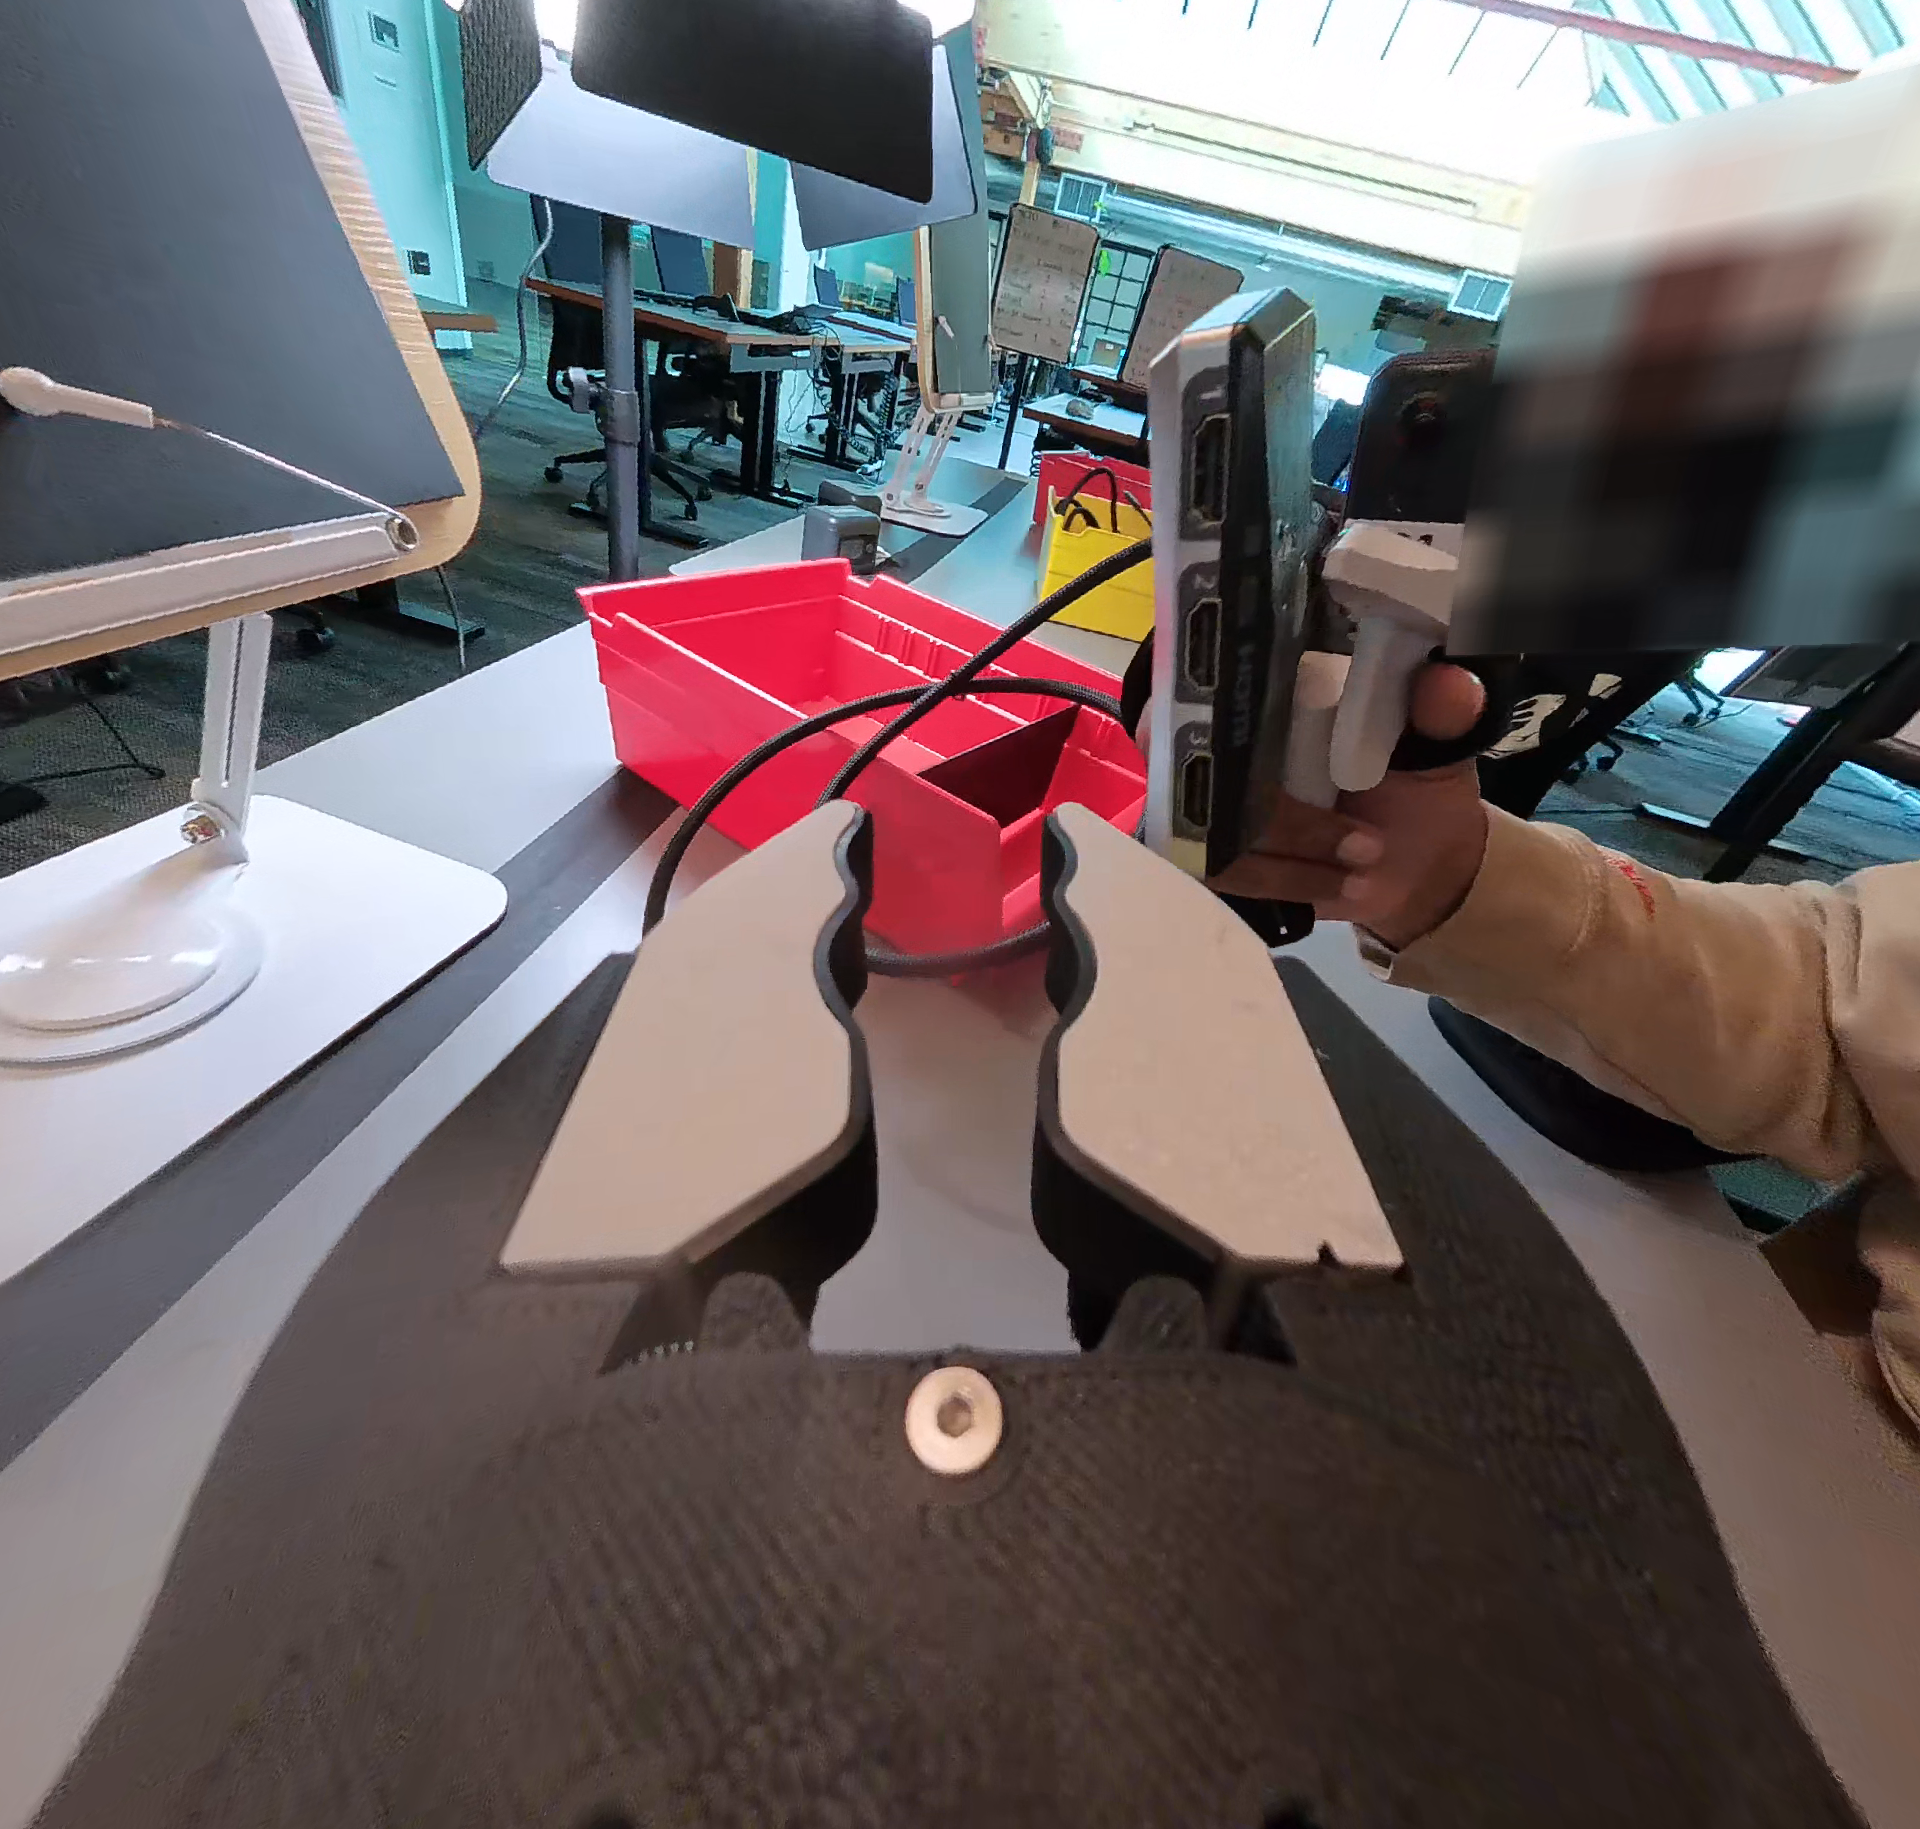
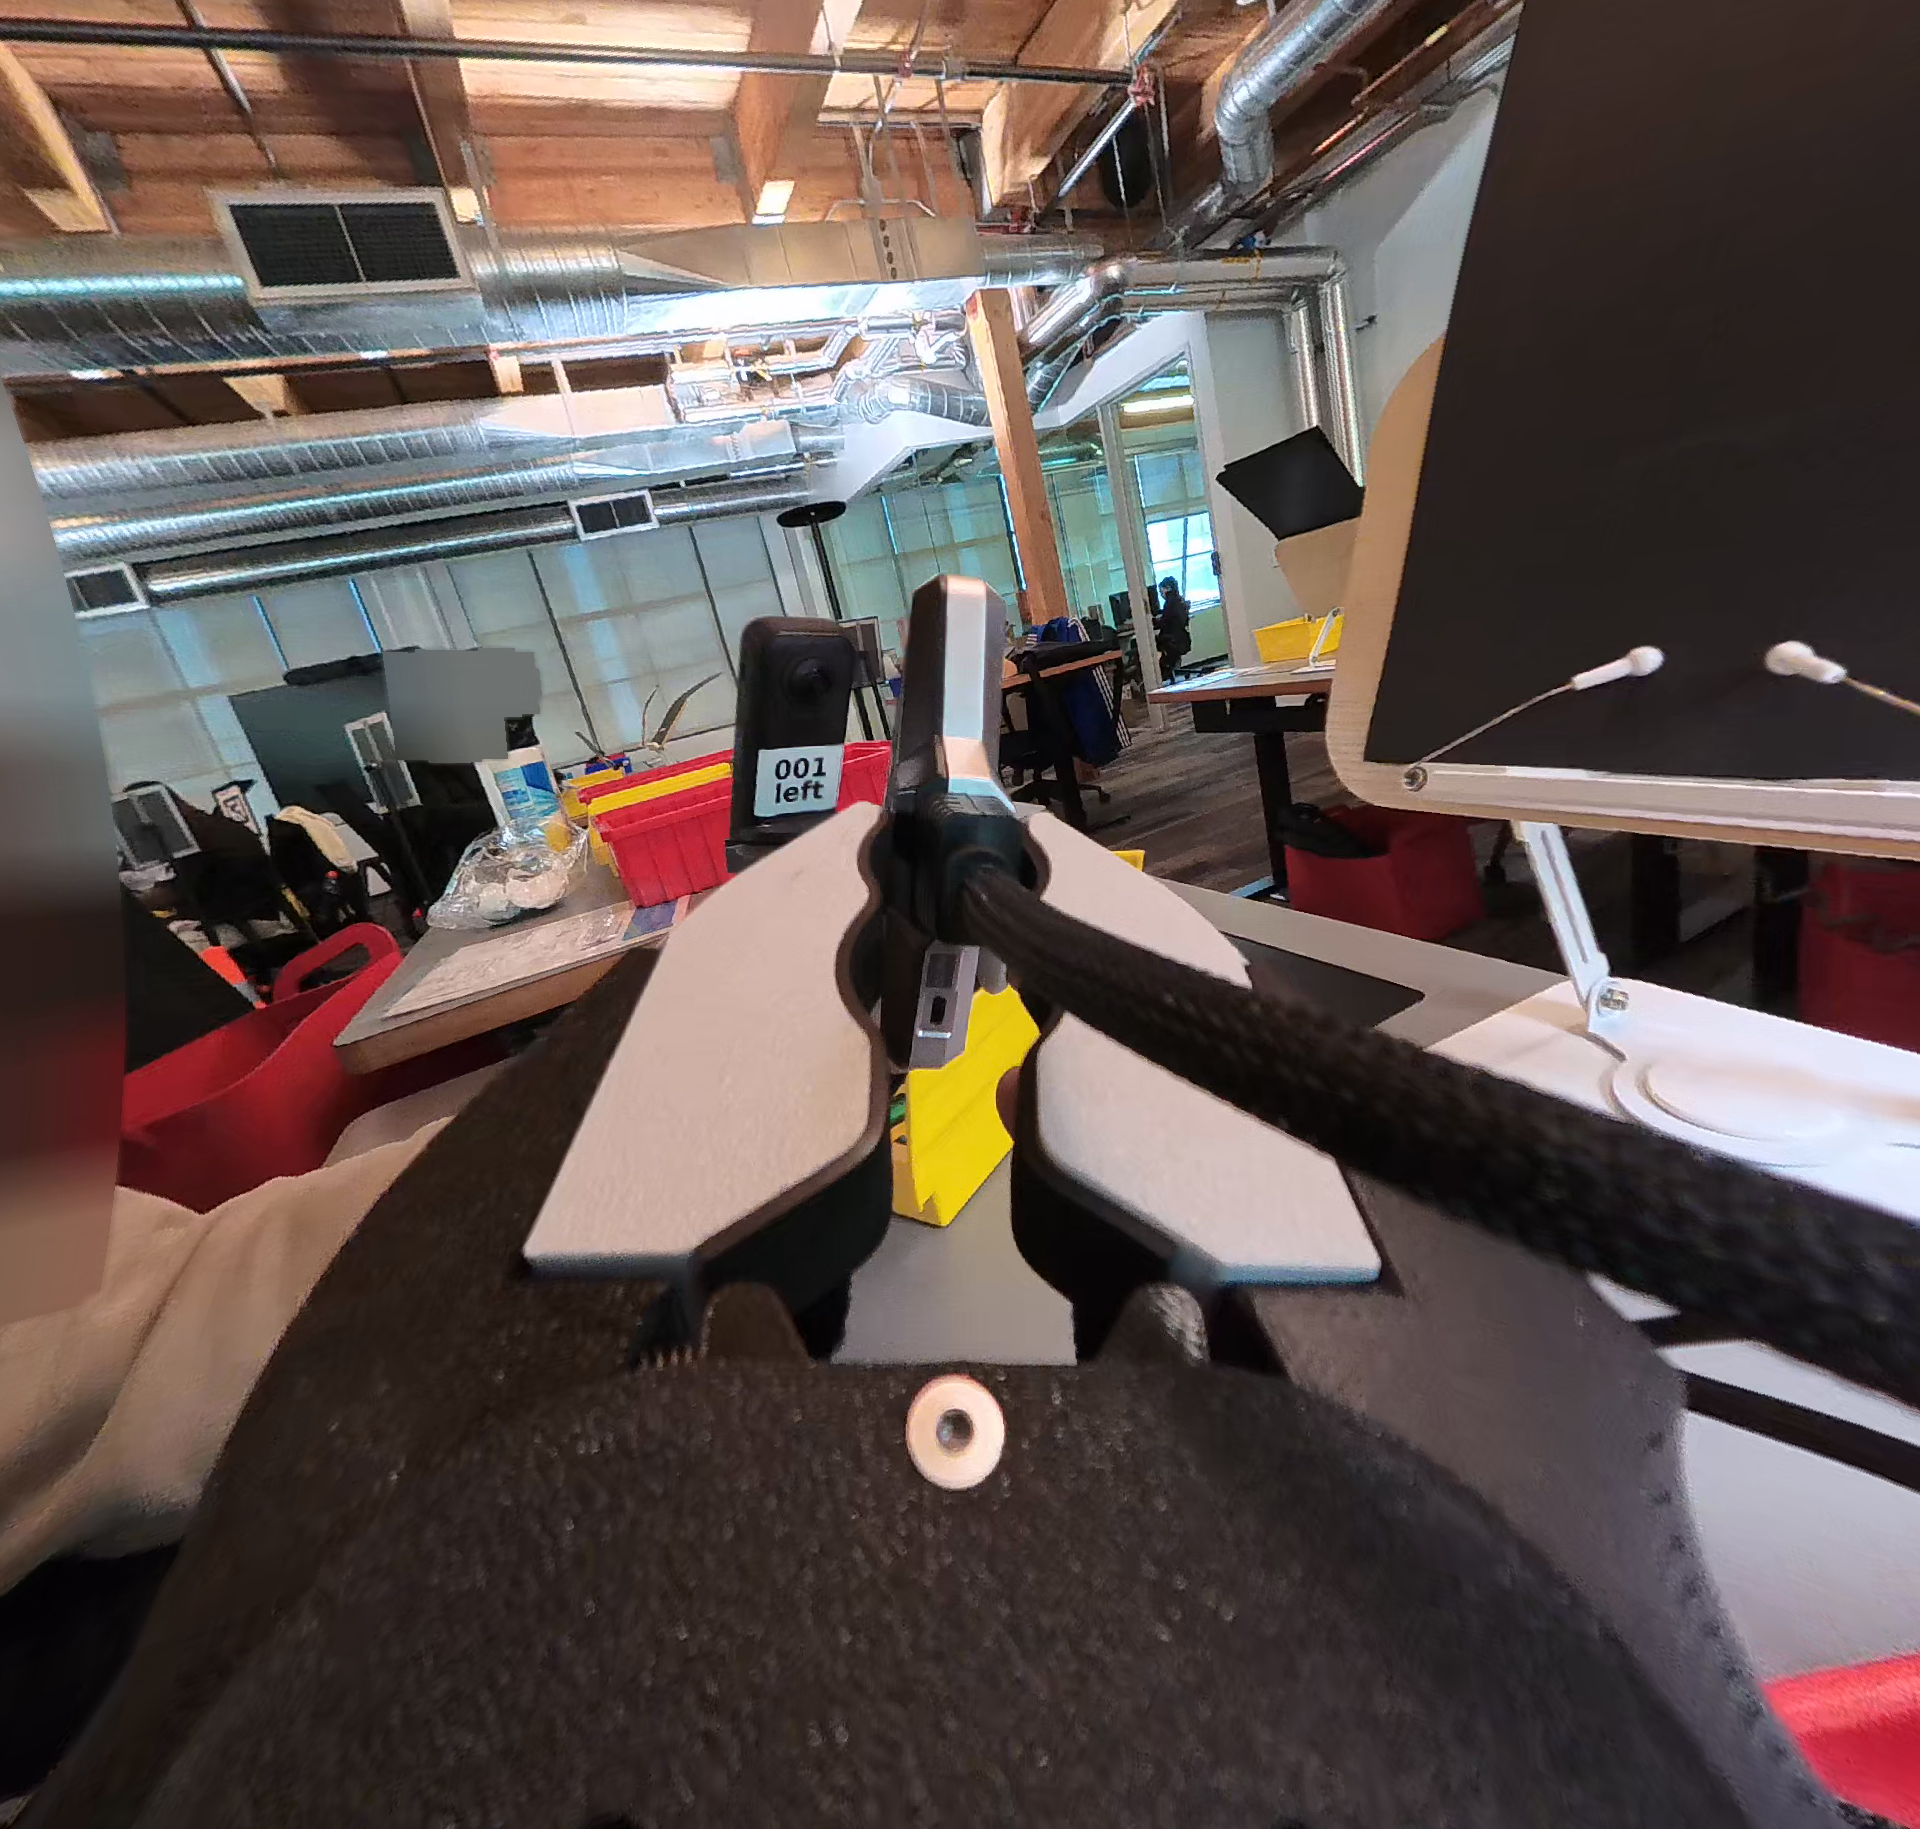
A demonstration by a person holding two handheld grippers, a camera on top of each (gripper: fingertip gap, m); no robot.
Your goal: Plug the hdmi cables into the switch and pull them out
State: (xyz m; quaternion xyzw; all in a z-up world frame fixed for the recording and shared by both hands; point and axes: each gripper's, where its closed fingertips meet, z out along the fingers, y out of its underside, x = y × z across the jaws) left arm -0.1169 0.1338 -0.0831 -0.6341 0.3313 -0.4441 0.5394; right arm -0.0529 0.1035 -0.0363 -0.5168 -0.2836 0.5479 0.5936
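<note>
Daylight floods through skylights (image 1: 1351, 23) at the upper right of the left wrist view, blowing out to white. Wide-angle distortion bends both frames' edges. The near cable (image 2: 1507, 1145) and lower corners blur softly.

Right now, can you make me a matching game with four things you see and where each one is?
Things:
1. HDMI switch
2. red bin
3. left gripper
4. yellow bin

Places or states:
A. open, holding nothing
B. behind the red one
C. held upright in the right gripper
D. on the table, black cable looping over it

Pairs: 1-C, 2-D, 3-A, 4-B
</note>
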